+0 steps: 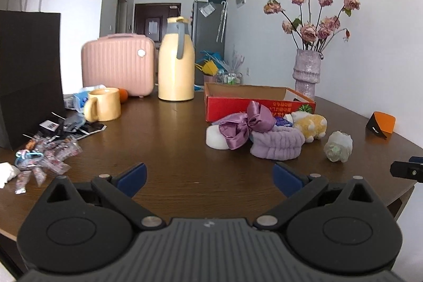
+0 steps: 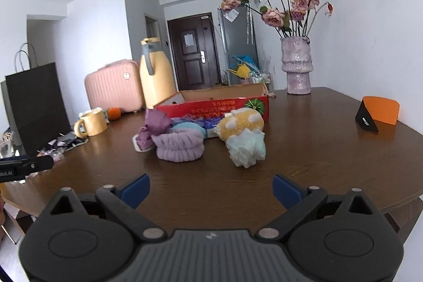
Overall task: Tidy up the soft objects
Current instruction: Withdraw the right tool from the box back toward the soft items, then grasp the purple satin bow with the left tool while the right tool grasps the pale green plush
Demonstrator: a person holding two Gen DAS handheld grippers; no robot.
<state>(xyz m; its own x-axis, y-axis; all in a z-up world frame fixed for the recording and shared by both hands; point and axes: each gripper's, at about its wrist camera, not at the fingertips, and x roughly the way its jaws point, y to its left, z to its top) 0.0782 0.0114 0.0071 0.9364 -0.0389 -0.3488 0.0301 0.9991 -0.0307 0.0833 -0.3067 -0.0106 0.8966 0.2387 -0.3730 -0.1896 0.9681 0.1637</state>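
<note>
While the soft things cluster on the table point(image 1: 171, 163) just before the red box point(image 1: 232, 107), whose inside is hidden, the purple headband point(image 2: 179, 147) and pale puff point(image 2: 247, 149) lie ahead of the right gripper point(image 2: 211, 188); the left gripper point(image 1: 210, 177) hovers nearby, both jaws spread wide, holding nothing.

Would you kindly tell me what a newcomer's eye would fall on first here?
Probably the soft heap mid-table: a purple satin bow, lilac headband and yellow plush toy, in front of the red cardboard box. Next, the dried roses in the vase at the table's far right.
</note>
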